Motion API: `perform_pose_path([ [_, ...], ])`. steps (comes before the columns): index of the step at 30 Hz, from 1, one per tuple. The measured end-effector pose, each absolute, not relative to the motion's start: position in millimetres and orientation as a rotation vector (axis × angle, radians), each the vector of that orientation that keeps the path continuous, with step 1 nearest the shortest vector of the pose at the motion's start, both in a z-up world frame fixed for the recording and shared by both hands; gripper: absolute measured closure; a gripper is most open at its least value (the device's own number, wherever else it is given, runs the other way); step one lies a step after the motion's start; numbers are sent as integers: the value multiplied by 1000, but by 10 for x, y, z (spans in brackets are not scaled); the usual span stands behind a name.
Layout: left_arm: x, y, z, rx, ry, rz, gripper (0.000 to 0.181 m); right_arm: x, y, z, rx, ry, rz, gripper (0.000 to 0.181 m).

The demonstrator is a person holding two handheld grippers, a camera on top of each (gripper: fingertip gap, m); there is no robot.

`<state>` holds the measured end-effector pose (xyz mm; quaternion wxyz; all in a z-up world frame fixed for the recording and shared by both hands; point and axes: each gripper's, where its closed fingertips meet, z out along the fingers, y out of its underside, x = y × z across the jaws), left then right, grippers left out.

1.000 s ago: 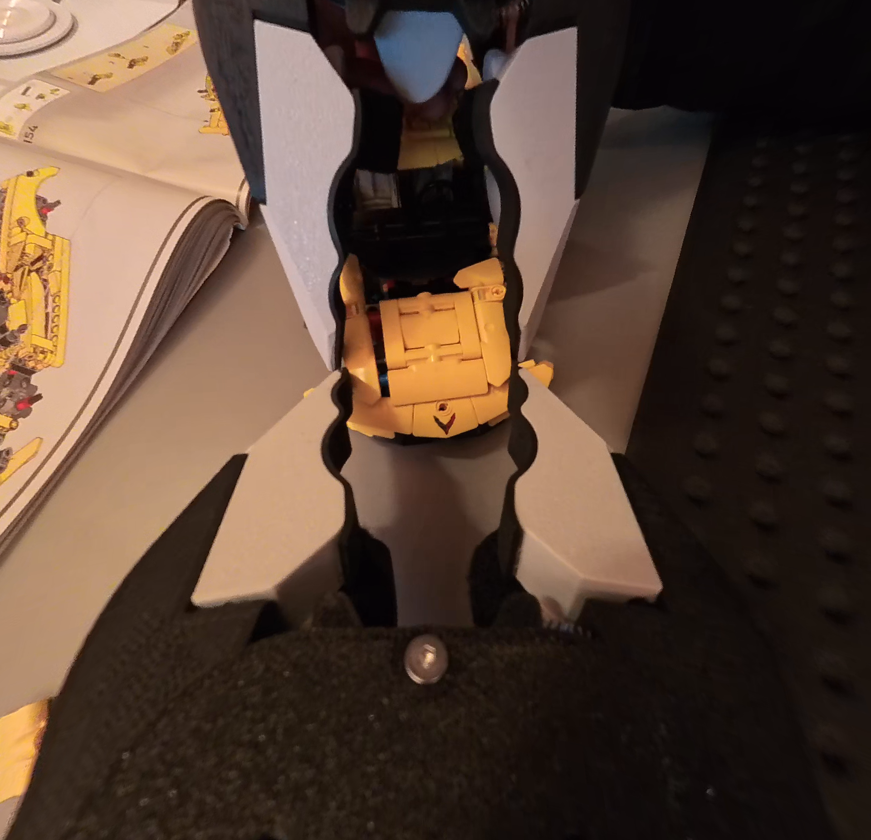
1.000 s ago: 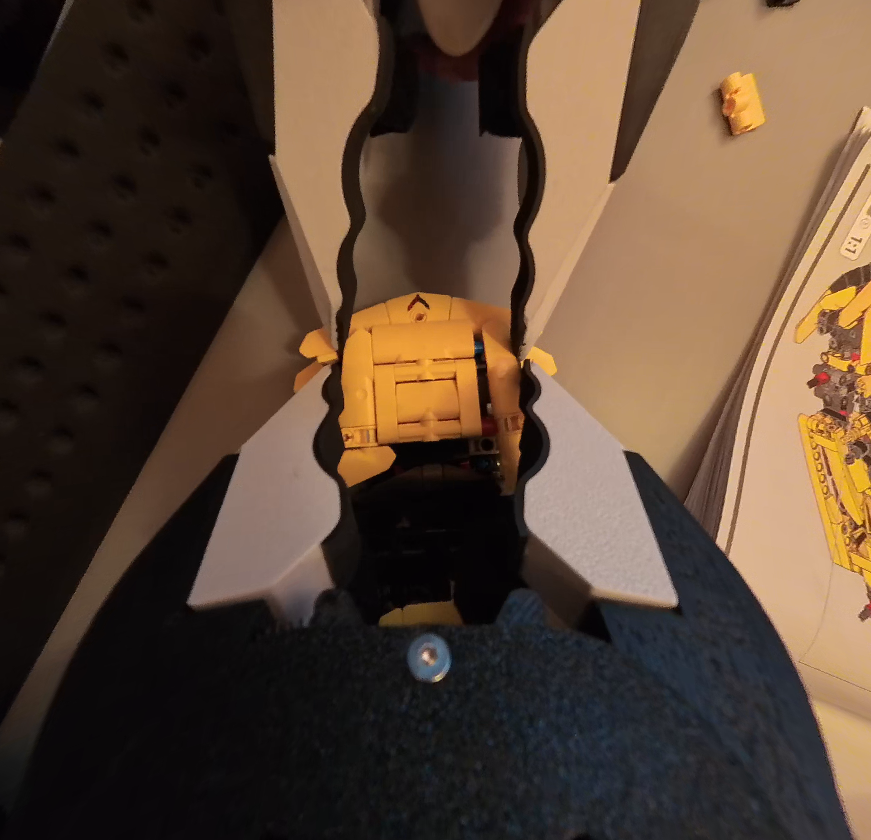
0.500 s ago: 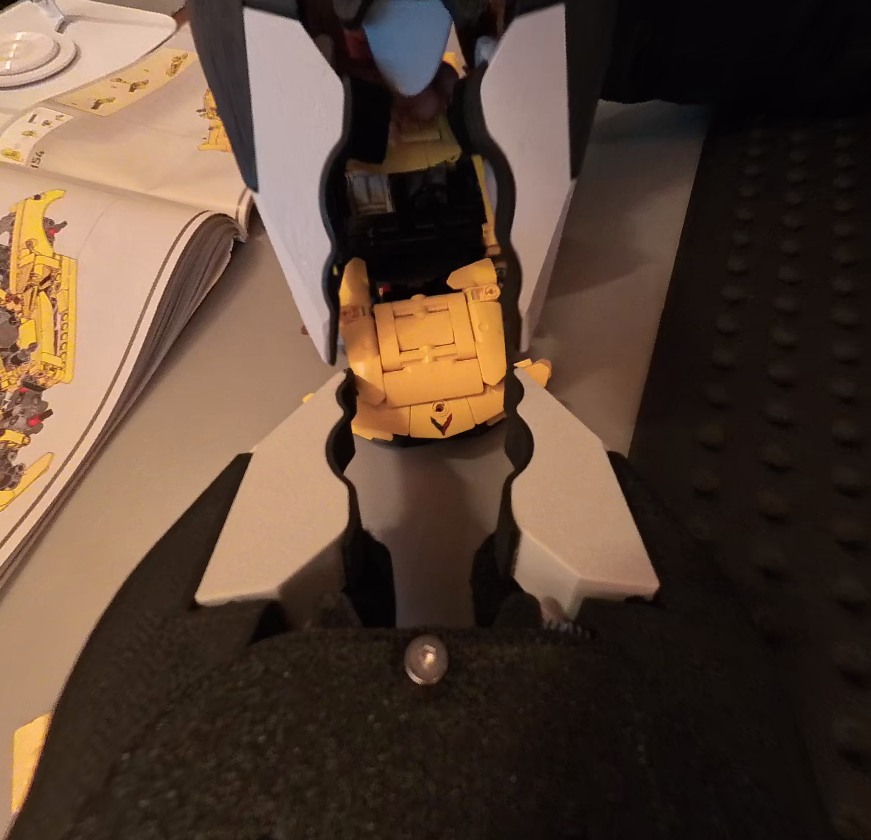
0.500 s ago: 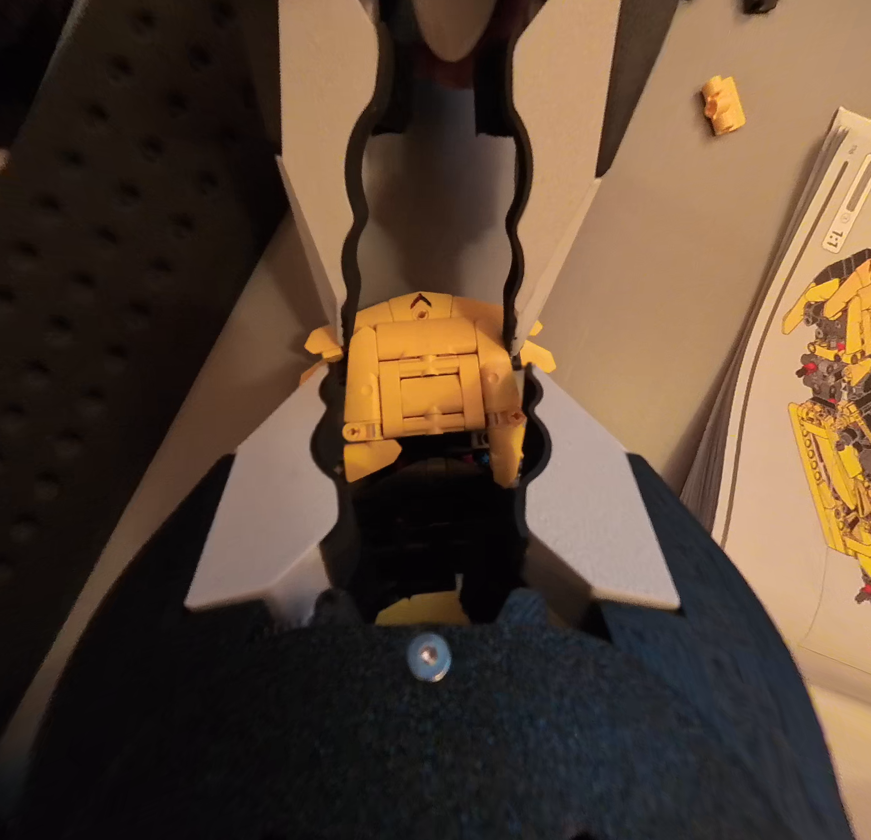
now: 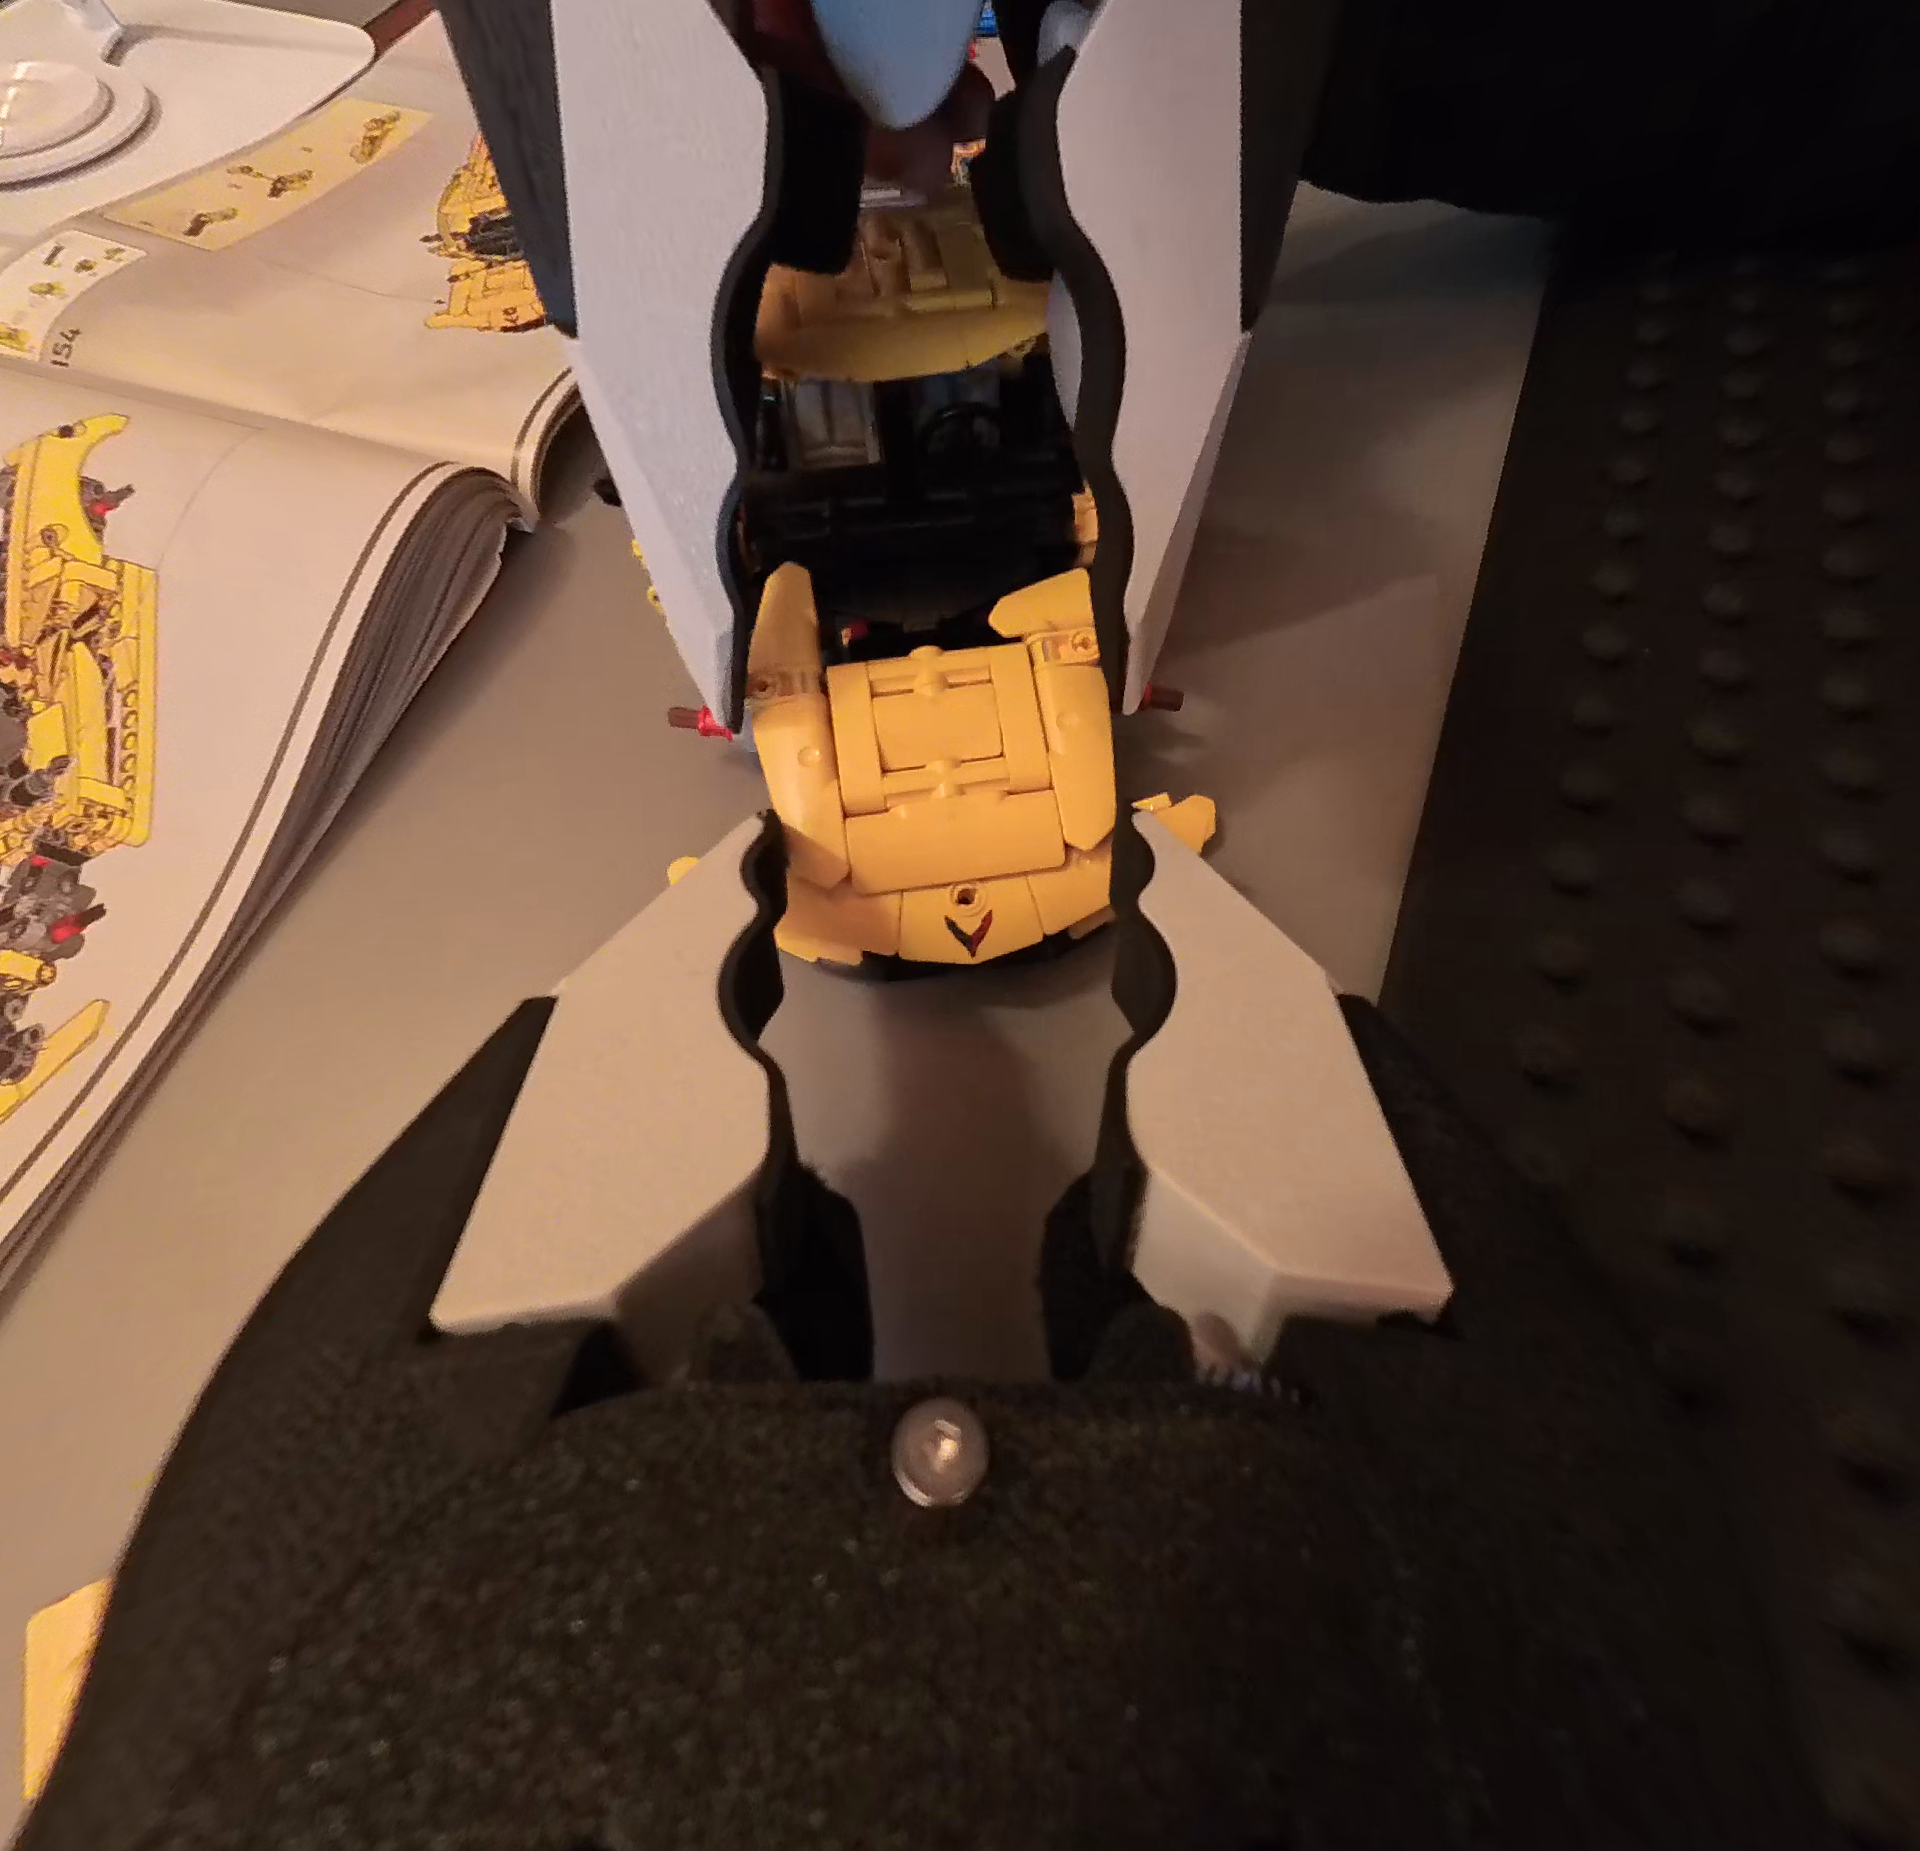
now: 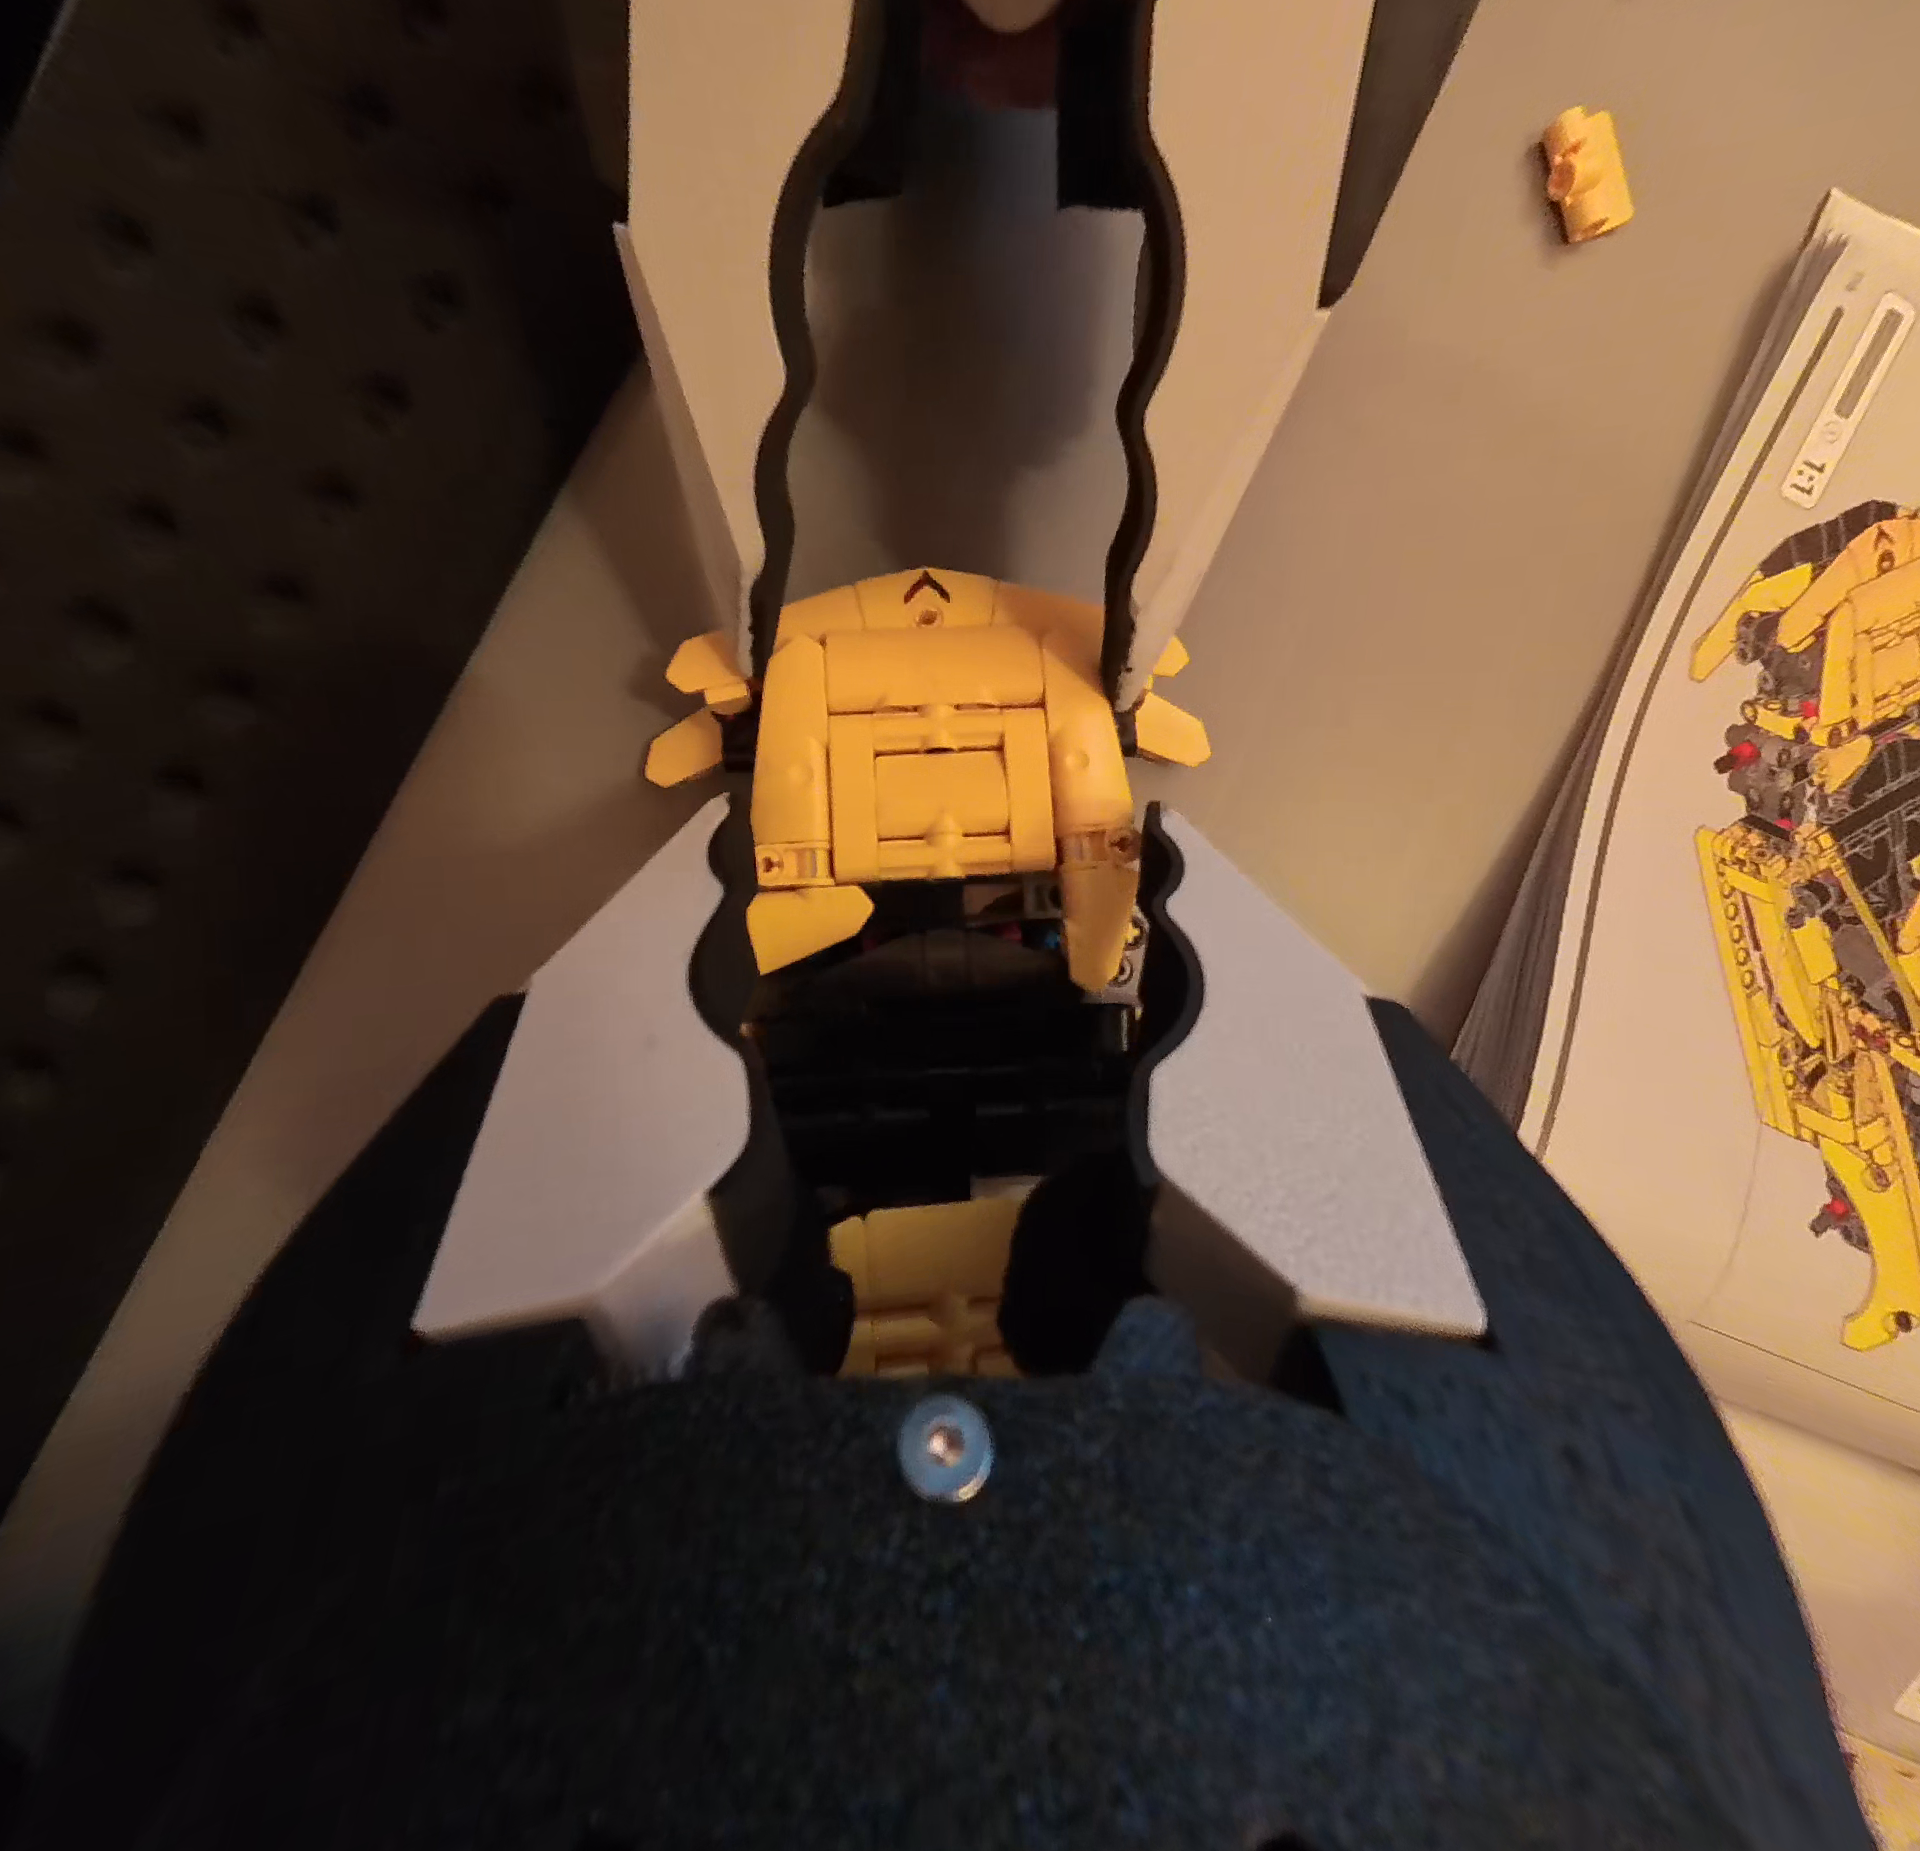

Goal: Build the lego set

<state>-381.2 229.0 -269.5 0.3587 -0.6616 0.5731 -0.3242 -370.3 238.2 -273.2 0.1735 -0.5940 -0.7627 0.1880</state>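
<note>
The yellow toy car (image 5: 940, 793) sits on the grey table (image 5: 436, 866), flanked by both tongs. The left gripper (image 5: 940, 835) brackets its nose and the right gripper (image 6: 940, 845) its cabin; whether either presses is unclear. An open booklet (image 5: 208, 596) lies at nine o'clock, and a loose yellow brick (image 6: 1584, 172) at one o'clock in the right view.

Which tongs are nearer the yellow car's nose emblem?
Left. Left tongs flank the nose by the emblem; right tongs straddle the black cabin of the yellow car, farther back.
</note>
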Motion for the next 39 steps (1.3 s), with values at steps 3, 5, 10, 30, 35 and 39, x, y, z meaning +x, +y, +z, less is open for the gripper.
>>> perform_pose_path([
  [3, -3814, 2289, -2697, -1708, 1486, -824, 119, -3703, 2383, -2735, -1687, -2168, 536, 107],
  [5, -3815, 2288, -2699, -1708, 1489, -821, 119, -3703, 2381, -2736, -1686, -2171, 532, 108],
  [10, -3815, 2280, -2702, -1708, 1505, -806, 119, -3699, 2373, -2737, -1692, -2174, 525, 109],
  [30, -4031, 2703, -2384, -1807, 1056, -1239, 140, -3133, 2858, -2225, -1920, -1374, 765, 133],
  [35, -4002, 2675, -2495, -1816, 1114, -1223, 144, -3122, 2900, -2315, -1935, -1361, 815, 134],
  [39, -3980, 2647, -2449, -1814, 1076, -1337, 144, -3148, 2868, -2355, -1951, -1364, 885, 134],
])
